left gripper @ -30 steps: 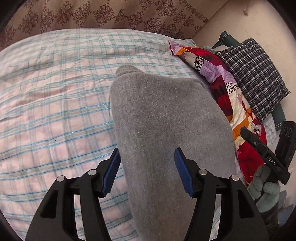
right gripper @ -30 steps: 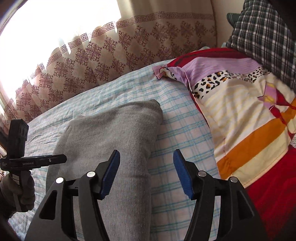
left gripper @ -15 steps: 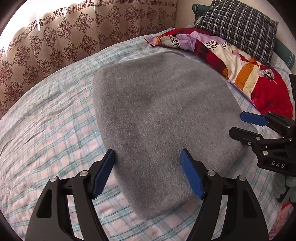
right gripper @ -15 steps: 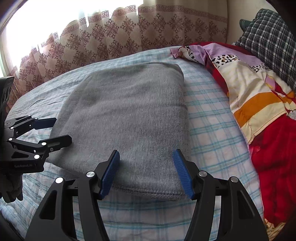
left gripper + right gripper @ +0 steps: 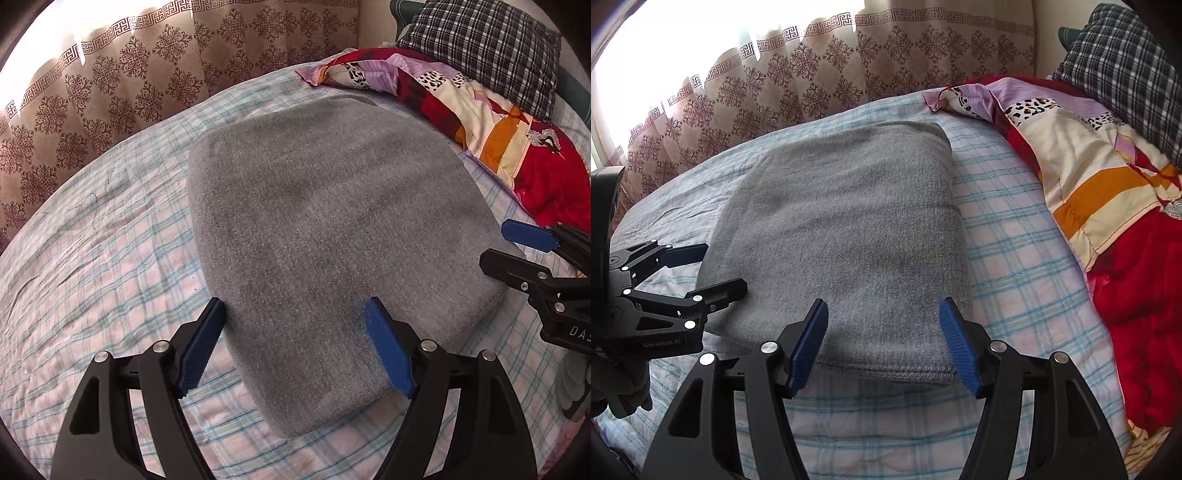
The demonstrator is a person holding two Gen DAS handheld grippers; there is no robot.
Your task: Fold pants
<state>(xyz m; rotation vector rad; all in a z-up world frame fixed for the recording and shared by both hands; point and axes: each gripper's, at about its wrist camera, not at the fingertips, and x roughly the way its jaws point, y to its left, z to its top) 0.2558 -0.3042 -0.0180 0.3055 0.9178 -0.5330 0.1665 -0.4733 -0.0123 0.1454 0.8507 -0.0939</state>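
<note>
Grey pants (image 5: 332, 236), folded, flat at frame centre on checked bed (image 5: 110, 258); left tool (image 5: 295, 347) just widened, released, pads straddling near corner; right tool (image 5: 884, 343) released over hemmed edge.

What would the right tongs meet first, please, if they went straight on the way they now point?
Most likely the folded grey pants: the right tongs stand open, aimed down at their near hemmed edge, though depth is hard to judge.
</note>
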